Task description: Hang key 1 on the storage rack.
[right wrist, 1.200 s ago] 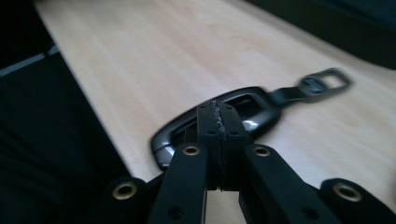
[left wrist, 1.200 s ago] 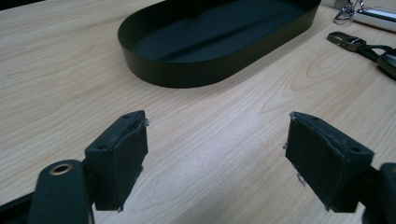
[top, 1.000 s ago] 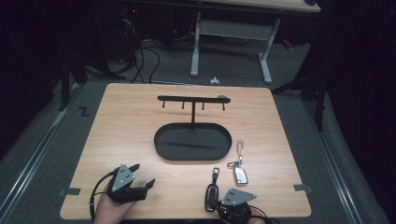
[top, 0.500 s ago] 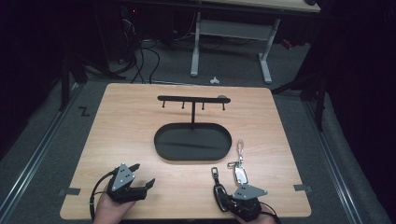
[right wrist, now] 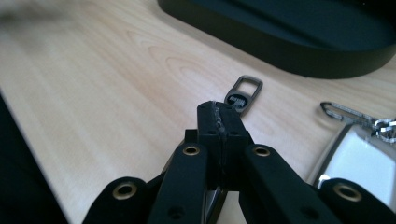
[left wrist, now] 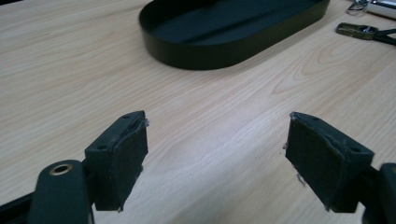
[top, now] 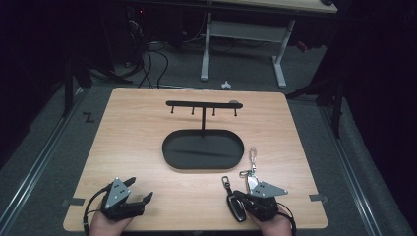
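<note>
My left gripper rests near the table's front left edge, open, with bare wood between its pads. My right gripper is at the front right, its jaws pressed together just above a black car key. In the right gripper view the shut tips stop just short of the key's metal loop. Nothing shows between the pads. A silver key fob on a clip chain lies right beside that gripper.
A black oval tray sits mid-table with a T-shaped hook rack rising behind it. The tray's rim lies ahead of the left gripper. Beyond the table edges are dark floor, cables and desk legs.
My right gripper has moved forward and slightly right, over the black key. The key's near end has swung a little to the right. The left gripper has stayed put.
</note>
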A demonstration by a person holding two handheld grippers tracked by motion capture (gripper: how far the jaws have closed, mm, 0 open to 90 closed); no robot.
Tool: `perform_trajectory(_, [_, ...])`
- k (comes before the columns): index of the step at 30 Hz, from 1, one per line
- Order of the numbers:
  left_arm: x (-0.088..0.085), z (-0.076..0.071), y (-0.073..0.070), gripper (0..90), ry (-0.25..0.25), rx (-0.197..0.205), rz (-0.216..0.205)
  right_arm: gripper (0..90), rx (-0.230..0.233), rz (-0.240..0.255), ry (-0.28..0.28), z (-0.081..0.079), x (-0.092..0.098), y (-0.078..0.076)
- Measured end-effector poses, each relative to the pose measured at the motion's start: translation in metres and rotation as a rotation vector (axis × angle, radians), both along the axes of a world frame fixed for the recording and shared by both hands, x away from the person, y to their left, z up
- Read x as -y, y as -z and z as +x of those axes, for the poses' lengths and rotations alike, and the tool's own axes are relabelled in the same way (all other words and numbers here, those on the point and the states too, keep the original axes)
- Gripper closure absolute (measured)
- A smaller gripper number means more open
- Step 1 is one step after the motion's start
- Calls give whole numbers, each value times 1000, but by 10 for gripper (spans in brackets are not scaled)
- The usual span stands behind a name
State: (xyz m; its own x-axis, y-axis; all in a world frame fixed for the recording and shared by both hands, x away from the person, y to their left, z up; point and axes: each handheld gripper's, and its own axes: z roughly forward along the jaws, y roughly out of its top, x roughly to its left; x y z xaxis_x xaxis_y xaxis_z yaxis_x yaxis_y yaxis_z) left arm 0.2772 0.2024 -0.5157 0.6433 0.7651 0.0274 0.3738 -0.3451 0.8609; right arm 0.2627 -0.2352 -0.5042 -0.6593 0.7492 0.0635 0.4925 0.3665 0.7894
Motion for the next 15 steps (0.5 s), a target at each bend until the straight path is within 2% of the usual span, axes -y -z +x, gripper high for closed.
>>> perform_trajectory(2, [-7, -5, 1, 213, -23, -3, 0, 900, -2, -36, 44, 11, -8, -2])
perform_trajectory(3, [-11, -7, 1, 213, -34, -3, 3, 900, -2, -36, 44, 11, -8, -2])
perform_trajectory(4, [-16, -12, 0, 214, -51, 0, 3, 900, -11, -75, 65, 21, -12, -1])
perform_trajectory(5, [-18, -14, 0, 214, -59, 2, 3, 900, -22, -89, 75, 25, -14, 1])
perform_trajectory(6, [-18, -14, 0, 214, -59, 2, 3, 900, -22, -89, 75, 25, -14, 1])
perform_trajectory(8, [-22, -17, -1, 214, -72, 6, 2, 900, -55, -108, 84, 32, -14, 5])
perform_trajectory(12, [-28, -21, -1, 214, -91, 4, 3, 900, -100, -125, 65, 41, -16, 13])
perform_trajectory(15, [-29, -23, -1, 214, -93, 5, 6, 900, -104, -122, 58, 43, -19, 13])
